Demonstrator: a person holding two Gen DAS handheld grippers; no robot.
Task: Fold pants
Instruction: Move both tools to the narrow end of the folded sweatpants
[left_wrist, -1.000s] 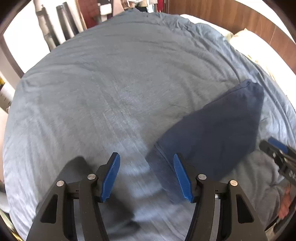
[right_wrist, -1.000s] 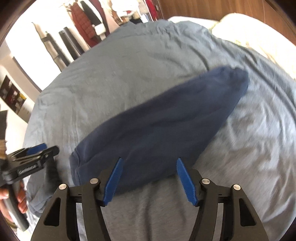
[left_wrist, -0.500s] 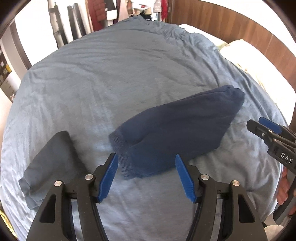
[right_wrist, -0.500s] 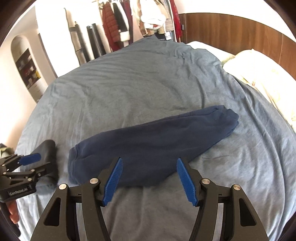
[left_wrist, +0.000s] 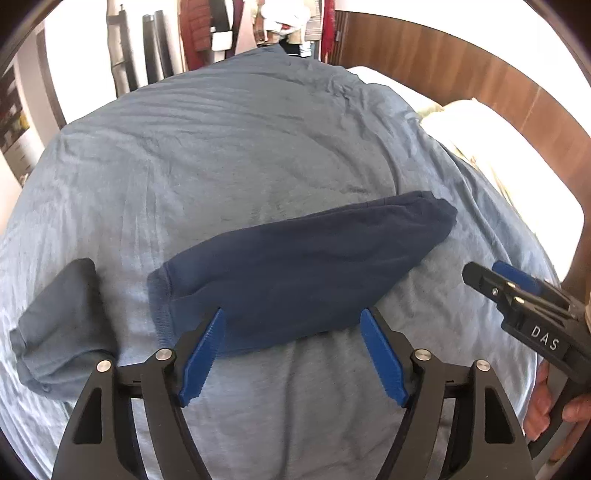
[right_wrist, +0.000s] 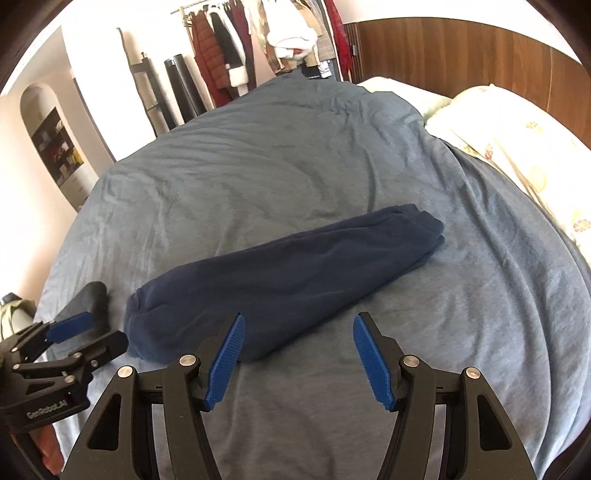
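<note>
The dark blue pants (left_wrist: 295, 273) lie long and flat on your blue bed cover (left_wrist: 229, 155), next to a small gray cloth (left_wrist: 62, 332), and your left gripper (left_wrist: 291, 354) and right gripper (right_wrist: 295, 358) both hang wide open above their near edge, holding nothing.

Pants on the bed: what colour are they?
Dark navy blue pants, plain with no pattern, lying on the lighter grey-blue bedcover. The right wrist view shows them best.
</note>
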